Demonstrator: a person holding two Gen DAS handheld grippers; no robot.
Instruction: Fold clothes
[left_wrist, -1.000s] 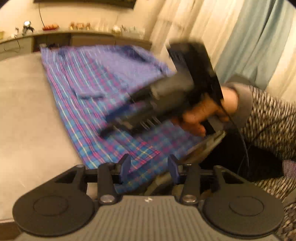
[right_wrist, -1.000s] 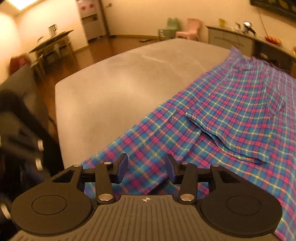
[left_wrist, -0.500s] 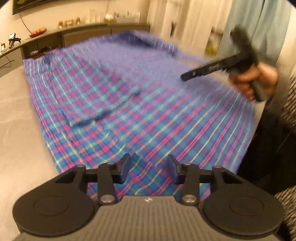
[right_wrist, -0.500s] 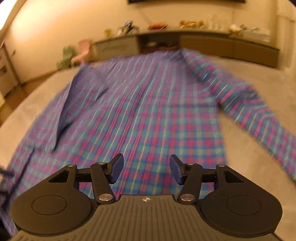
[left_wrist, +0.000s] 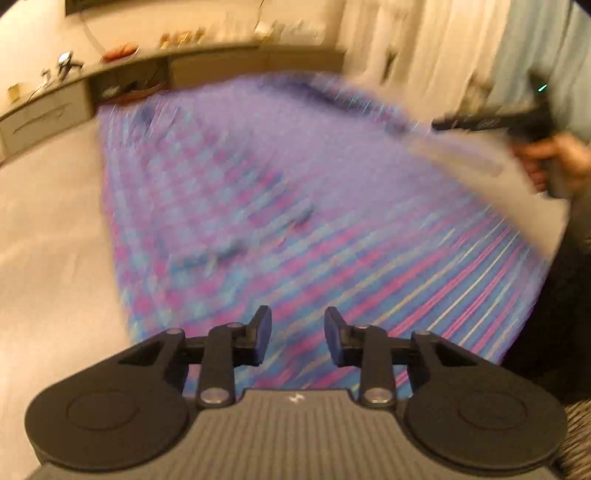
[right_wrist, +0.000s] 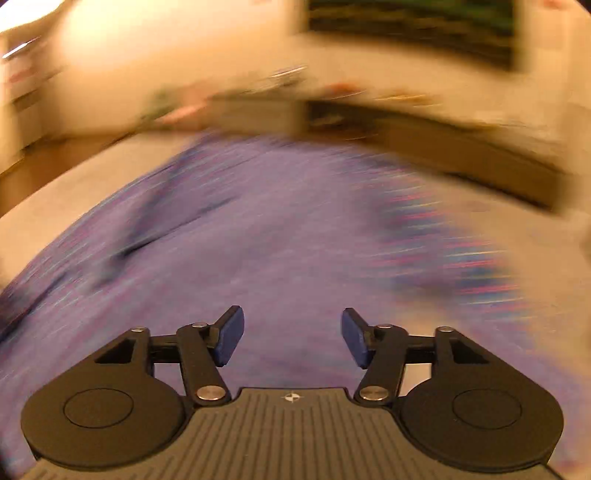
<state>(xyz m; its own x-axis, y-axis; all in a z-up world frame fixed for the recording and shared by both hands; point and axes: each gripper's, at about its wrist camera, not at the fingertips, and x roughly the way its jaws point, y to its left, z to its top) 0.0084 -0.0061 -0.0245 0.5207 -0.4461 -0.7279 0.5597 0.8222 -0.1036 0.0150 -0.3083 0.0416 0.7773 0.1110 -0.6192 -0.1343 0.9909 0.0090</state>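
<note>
A blue, pink and purple plaid shirt (left_wrist: 280, 206) lies spread flat on a pale table (left_wrist: 48, 229), blurred by motion. My left gripper (left_wrist: 297, 338) hovers open over the shirt's near hem with nothing between its fingers. In the left wrist view the right gripper (left_wrist: 439, 125) appears at the far right, held by a hand (left_wrist: 557, 162) above the shirt's right side. In the right wrist view the shirt (right_wrist: 258, 236) fills the middle and my right gripper (right_wrist: 291, 338) stands open above it, empty.
A long low sideboard (left_wrist: 155, 81) with small objects runs along the far wall. Pale curtains (left_wrist: 424, 44) hang at the back right. A dark framed picture (right_wrist: 410, 29) hangs on the wall. The person's dark clothing (left_wrist: 554, 314) is at the right edge.
Both grippers are moving fast; the views are more blurred. The right gripper has swung right over the shirt and its jaws stand wider. The left gripper stays open over the hem.
</note>
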